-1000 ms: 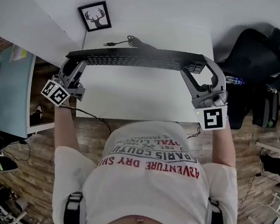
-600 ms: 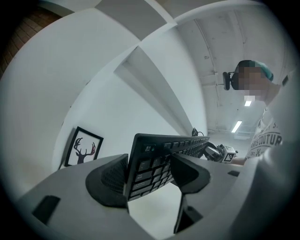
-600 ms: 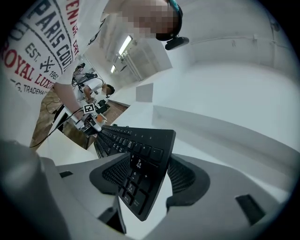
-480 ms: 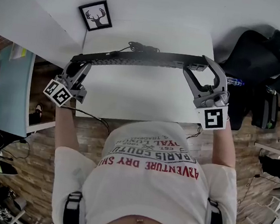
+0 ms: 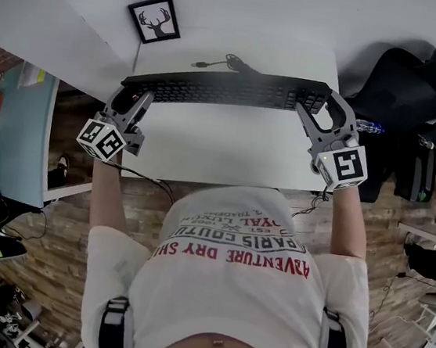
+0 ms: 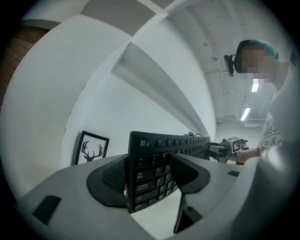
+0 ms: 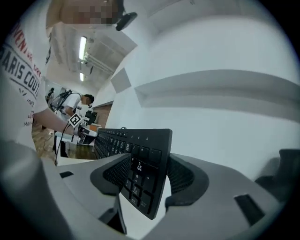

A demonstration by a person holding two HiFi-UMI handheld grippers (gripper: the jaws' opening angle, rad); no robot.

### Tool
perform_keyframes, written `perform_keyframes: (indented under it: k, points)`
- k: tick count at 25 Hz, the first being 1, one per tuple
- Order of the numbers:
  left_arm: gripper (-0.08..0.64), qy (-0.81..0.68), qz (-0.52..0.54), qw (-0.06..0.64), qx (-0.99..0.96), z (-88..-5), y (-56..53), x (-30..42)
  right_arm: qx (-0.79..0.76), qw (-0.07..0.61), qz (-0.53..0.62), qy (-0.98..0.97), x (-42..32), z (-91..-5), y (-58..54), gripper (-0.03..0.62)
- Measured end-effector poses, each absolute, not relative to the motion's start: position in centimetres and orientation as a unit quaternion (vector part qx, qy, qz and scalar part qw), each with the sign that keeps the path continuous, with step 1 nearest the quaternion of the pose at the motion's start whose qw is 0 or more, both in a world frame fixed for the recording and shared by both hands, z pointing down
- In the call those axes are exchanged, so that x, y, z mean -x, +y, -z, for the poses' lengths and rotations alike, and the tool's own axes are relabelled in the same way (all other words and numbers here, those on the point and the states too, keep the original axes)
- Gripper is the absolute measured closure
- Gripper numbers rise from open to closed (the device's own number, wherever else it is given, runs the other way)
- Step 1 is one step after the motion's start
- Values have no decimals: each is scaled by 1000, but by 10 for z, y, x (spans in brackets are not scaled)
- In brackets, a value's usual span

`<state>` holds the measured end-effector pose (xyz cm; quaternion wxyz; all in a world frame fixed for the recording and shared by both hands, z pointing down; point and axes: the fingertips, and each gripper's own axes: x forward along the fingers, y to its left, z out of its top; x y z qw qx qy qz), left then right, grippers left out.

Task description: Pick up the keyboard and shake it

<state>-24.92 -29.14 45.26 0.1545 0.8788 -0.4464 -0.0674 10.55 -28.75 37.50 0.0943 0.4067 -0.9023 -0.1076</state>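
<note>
A long black keyboard (image 5: pixel 228 89) hangs in the air above the white desk (image 5: pixel 221 150), its key side turned toward me, held at both ends. My left gripper (image 5: pixel 137 98) is shut on the keyboard's left end (image 6: pixel 150 171), pads on either face. My right gripper (image 5: pixel 320 111) is shut on its right end (image 7: pixel 143 171) in the same way. The keyboard's cable (image 5: pixel 224 61) trails loosely behind it over the desk's far part.
A framed deer picture (image 5: pixel 153 19) lies at the desk's far left corner. A black office chair (image 5: pixel 406 90) stands to the right of the desk. A blue-topped table (image 5: pixel 11 128) sits at the left. Wooden floor lies below the desk's front edge.
The keyboard has tilted edge-on and back again, so its keys show once more, and it has shifted slightly right. Both grippers stayed shut on its ends and the cable swung behind it.
</note>
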Motion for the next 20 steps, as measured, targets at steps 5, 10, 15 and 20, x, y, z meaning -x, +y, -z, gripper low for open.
perform_keyframes:
  k: [5,10,15,20]
  points:
    - [281,-471,44,122,-872,-446,-288,241,-420,89,7,-903,-121,-400,-299,344]
    - [279,-493,19,99,-864,-442,-286,234,-422,88,-59,-901,-131,-426,-304,344]
    - [279,-498,-9,101,-861,-448,-283,226,-422,96,-112,-895,-139,-451,-301,342]
    - [279,-500,-16,100,-860,-450,-276,221,-418,105,-128,-893,-142,-458,-294,342]
